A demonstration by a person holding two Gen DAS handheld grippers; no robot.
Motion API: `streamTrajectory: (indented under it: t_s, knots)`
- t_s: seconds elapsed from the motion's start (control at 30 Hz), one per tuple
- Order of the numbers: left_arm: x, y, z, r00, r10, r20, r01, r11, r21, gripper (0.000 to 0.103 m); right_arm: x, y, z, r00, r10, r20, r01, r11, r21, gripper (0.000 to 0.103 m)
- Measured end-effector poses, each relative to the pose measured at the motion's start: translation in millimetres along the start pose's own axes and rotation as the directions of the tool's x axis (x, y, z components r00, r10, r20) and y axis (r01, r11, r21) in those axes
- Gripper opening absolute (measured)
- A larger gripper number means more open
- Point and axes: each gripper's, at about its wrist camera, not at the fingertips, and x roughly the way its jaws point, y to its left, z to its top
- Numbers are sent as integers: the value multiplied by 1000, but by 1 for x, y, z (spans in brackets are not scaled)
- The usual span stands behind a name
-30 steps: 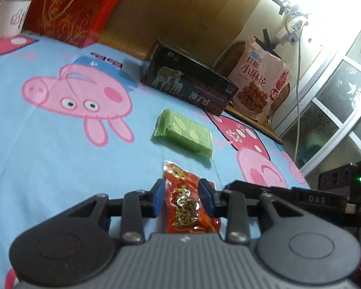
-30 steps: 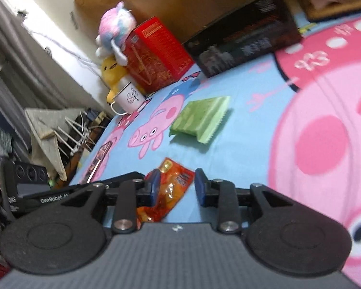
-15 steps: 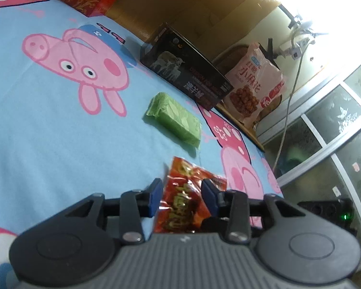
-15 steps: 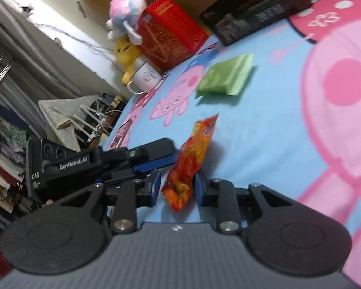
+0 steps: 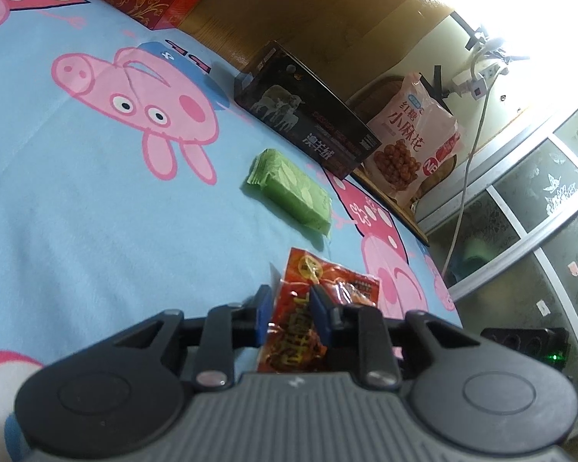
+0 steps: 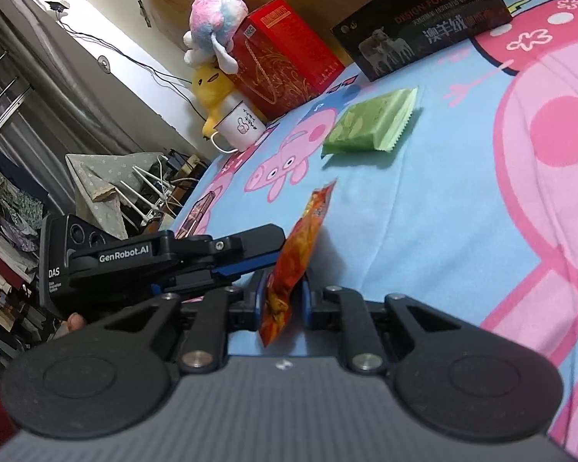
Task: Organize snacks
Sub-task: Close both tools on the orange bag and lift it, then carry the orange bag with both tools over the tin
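- Since a second ago the red snack packet (image 5: 320, 308) has come up off the blue cartoon-pig bedsheet (image 5: 96, 231) and now stands on edge, pinched from both ends.
- Left gripper (image 5: 289, 308): jaws closing, blue pads pressing the packet's crinkled lower half.
- Right gripper (image 6: 281, 298): jaws closing on the packet's other end; in the right wrist view the left gripper's fingers reach in from the left side to the same packet.
- Green wafer pack (image 5: 291, 191) lies flat on the sheet just beyond the packet.
- Farther back stand a black box with sheep (image 5: 308, 123), a pink twist-snack bag (image 5: 416, 142), a red gift box (image 6: 285, 61) and a white mug (image 6: 239, 127).
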Motion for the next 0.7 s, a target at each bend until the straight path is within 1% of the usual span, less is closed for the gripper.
streamTrajectory:
  t_s: [0.1, 0.17, 0.2, 0.27, 0.33, 0.37, 0.4, 0.43, 0.47, 0.5, 0.53, 0.57, 0.6, 0.63, 0.7]
  knots:
    - [0, 0, 0, 1000, -10, -9, 10, 1000, -4, 23, -3, -2, -2, 1000, 11, 7, -11, 1000, 5, 21]
    - [-1, 3, 0, 999, -40, -18, 39, 999, -22, 35, -4, -5, -2, 1000, 26, 12, -26, 999, 28, 21]
    - [-2, 5, 1, 998, -64, -23, 63, 997, -37, 40, -5, -8, -1, 999, 49, 12, -50, 997, 59, 21]
    - [-4, 7, 2, 993, -109, -33, 107, 992, -59, 54, -7, -18, -1, 993, 119, 15, -120, 981, 150, 20]
    - [-5, 7, 1, 988, -149, -37, 147, 987, -69, 57, -9, -27, -2, 980, 192, 41, -197, 954, 226, 18]
    - [-6, 6, 1, 984, -173, -34, 170, 983, -76, 57, -11, -28, -1, 974, 221, 54, -228, 944, 239, 18]
    - [-7, 5, 1, 980, -198, -34, 195, 978, -79, 55, -12, -27, -1, 970, 235, 58, -242, 942, 233, 18]
    - [-7, 4, 1, 974, -223, -39, 219, 972, -80, 52, -13, -24, 0, 967, 247, 60, -255, 943, 215, 18]
    - [-7, 2, 1, 971, -234, -41, 231, 970, -79, 47, -14, -22, 0, 964, 259, 60, -266, 942, 204, 18]
    - [-6, 0, 1, 970, -239, -45, 236, 969, -69, 43, -15, -20, 1, 961, 270, 58, -276, 941, 194, 18]
    - [-5, -3, 0, 976, -213, -42, 211, 976, -54, 40, -14, -18, 1, 962, 268, 53, -273, 944, 186, 18]
    - [-3, -6, -1, 982, -185, -42, 183, 982, -34, 33, -13, -17, 2, 967, 251, 46, -256, 950, 178, 18]
    - [-1, -6, -2, 986, -162, -45, 161, 987, -29, 31, -11, -15, 2, 975, 221, 38, -224, 960, 166, 18]
    - [3, -4, -3, 987, -150, -54, 148, 988, -40, 29, -10, -14, 2, 982, 188, 26, -190, 970, 154, 20]
    - [8, 2, -4, 985, -157, -70, 151, 986, -75, 29, -8, -13, 0, 991, 136, 11, -136, 982, 131, 21]
